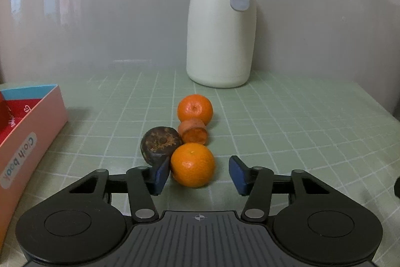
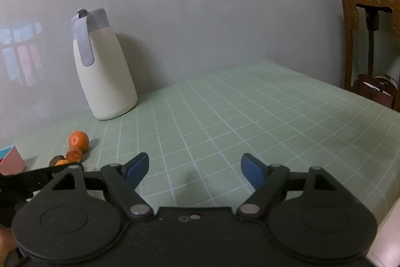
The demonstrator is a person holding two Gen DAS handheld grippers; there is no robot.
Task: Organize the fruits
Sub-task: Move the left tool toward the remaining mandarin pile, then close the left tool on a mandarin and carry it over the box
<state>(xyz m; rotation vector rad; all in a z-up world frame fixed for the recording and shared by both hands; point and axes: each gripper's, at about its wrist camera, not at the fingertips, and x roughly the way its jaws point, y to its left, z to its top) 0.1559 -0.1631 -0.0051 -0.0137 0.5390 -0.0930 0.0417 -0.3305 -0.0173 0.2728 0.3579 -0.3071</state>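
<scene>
Okay, my left gripper (image 1: 197,173) low over green gridded worktop (image 1: 287,121), jaws partly apart around nearest mandarin (image 1: 192,165): left pad touching or just beside it, right pad clear, no grip. Dark round fruit (image 1: 160,145) beside it, cut orange piece (image 1: 193,133) behind, second mandarin (image 1: 195,109) further back. White jug (image 1: 221,41) by wall, pink box (image 1: 30,139) left. My right gripper (image 2: 195,170) wide, nothing between jaws.

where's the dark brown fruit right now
In the left wrist view, the dark brown fruit sits on the green mat, touching the nearest orange on its left, just beyond the left gripper.
</scene>
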